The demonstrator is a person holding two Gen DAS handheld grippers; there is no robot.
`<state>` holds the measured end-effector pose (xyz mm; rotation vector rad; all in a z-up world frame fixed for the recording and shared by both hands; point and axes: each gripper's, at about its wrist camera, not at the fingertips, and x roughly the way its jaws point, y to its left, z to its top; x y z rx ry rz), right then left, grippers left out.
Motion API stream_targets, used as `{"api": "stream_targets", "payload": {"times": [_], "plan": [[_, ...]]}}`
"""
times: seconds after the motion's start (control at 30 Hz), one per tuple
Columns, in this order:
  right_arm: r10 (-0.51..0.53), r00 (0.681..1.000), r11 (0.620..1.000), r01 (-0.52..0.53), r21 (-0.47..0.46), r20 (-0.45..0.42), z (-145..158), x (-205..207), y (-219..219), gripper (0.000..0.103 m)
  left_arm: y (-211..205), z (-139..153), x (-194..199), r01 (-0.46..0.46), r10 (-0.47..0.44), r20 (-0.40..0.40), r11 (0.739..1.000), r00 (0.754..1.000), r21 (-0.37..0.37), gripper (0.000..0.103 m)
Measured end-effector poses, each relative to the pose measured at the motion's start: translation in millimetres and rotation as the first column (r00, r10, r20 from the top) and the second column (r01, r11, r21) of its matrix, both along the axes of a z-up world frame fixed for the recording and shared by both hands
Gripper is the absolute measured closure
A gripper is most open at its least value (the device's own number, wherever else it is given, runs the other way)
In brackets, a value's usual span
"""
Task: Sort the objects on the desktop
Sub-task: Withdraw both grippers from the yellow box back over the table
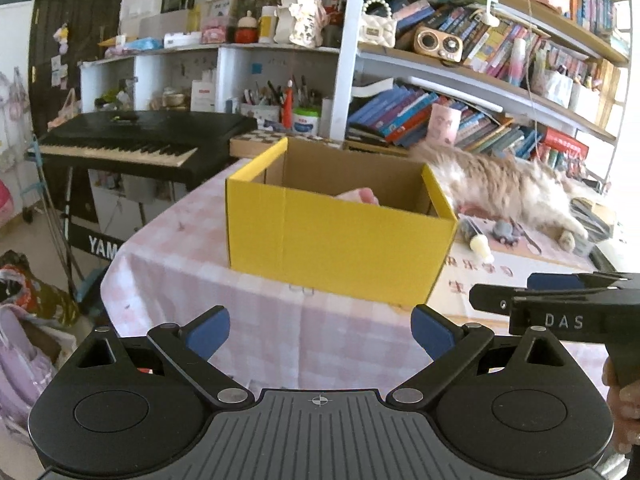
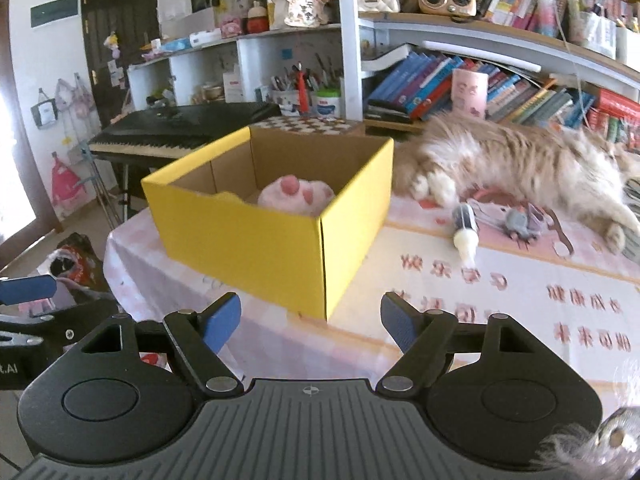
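Two grippers spread, empty | yellow cardboard box (image 2: 280, 240) | plush paw (image 2: 296, 196) inside

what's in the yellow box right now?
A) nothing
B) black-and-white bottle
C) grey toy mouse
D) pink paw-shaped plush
D: the right wrist view shows a pink paw plush lying inside the yellow box, while the bottle and grey toy lie out on the tablecloth beside the cat.
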<state>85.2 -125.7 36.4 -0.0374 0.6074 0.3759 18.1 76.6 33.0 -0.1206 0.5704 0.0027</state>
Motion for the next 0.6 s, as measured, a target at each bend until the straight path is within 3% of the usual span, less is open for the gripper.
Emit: {"api": "stream_targets", "payload": {"times": [0.23,0.6], "plan": [[-0.046,0.999,0.999,0.046,-0.022,-0.022,-8.4,-36.8,-3.3,0.026,-8.3,-6.8,-17.2,0.07,-0.069,-0.025,0.998,0.997,0.011,0.004],[-0.136,0.988,0.987,0.128,-0.1,-0.076,-18.6,-56.7,-10.9,0.022,-21.8,-16.5,-24.2,0.157,-0.158,-0.076,0.987,0.985,-0.01,0.004]]}}
